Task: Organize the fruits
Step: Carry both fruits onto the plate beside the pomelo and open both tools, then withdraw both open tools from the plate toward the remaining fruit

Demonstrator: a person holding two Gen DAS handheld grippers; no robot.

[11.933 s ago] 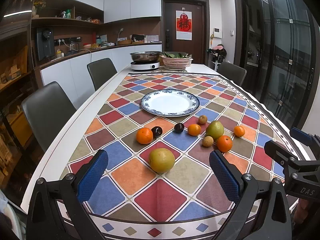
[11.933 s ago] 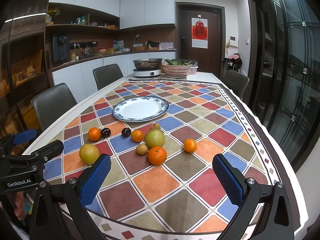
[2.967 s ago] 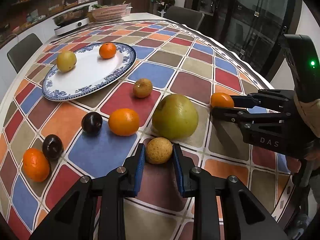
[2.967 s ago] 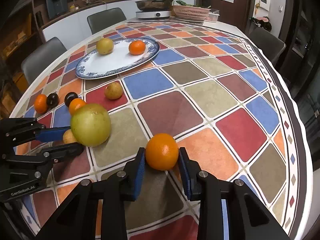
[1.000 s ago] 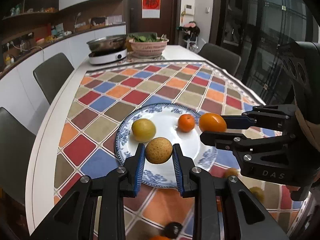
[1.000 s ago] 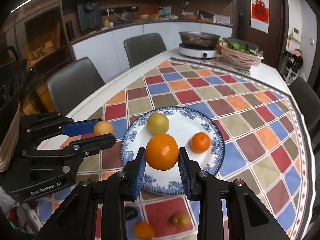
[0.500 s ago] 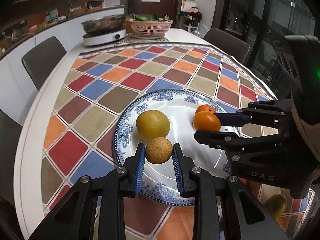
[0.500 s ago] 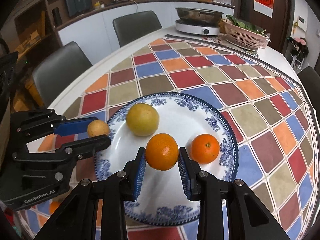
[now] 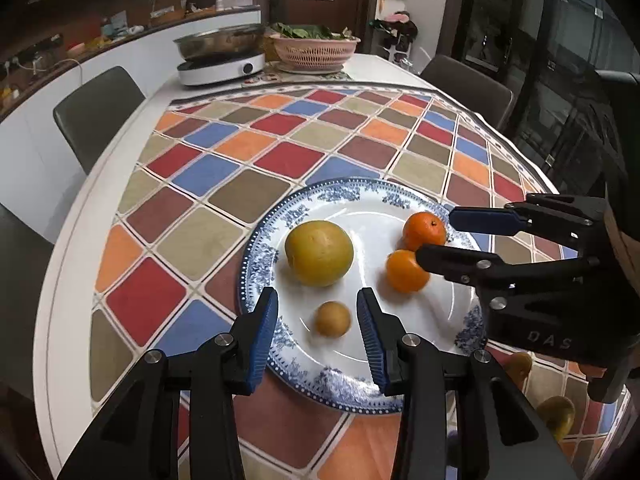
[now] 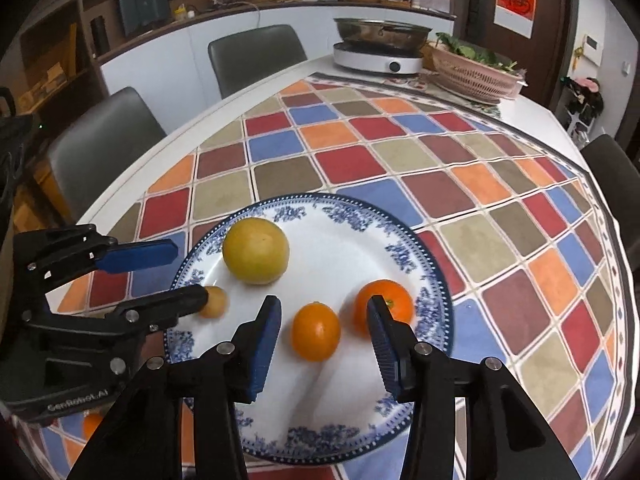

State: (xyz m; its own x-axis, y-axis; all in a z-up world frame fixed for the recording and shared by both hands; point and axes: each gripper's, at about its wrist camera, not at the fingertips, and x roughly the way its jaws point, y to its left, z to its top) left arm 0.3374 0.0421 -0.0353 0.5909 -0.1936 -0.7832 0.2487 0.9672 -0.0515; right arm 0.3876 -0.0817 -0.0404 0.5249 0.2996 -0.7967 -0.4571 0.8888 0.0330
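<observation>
Fruits lie on the blue-and-white plate (image 9: 256, 248) in the left wrist view: a large yellow fruit (image 9: 319, 253) toward the plate's left, a small brown fruit (image 9: 332, 319) on the white centre nearer the camera, and 2 oranges on the right. The near orange (image 9: 406, 271) sits just beside the far orange (image 9: 424, 232). The left gripper (image 9: 318, 316) hangs over the plate with its blue-padded fingers (image 9: 262, 330) spread apart; the small brown fruit lies between them, touching neither. The right gripper (image 9: 440, 236) reaches in from the right, its fingers also apart, the lower one crossing in front of the near orange. The plate rests on a checked cloth (image 9: 280, 160) covering the bench (image 9: 68, 216). More fruit shows dimly on the cloth at the lower right, below the right gripper.

From the right wrist view, the right gripper (image 10: 322, 330) has its fingers (image 10: 380, 340) parted on either side of the near orange (image 10: 315, 332), which lies free on the plate (image 10: 320, 444). The far orange (image 10: 390, 300) sits just right of it, partly behind the right finger. The large yellow fruit (image 10: 256, 250) lies farther back, and the small brown fruit (image 10: 216, 302) shows at the tip of the left gripper (image 10: 176, 276), whose fingers stand apart. At the far end of the bench (image 10: 240, 96) are a cooker with a metal pan (image 10: 380, 48) and a pink basket of greens (image 10: 472, 72).
</observation>
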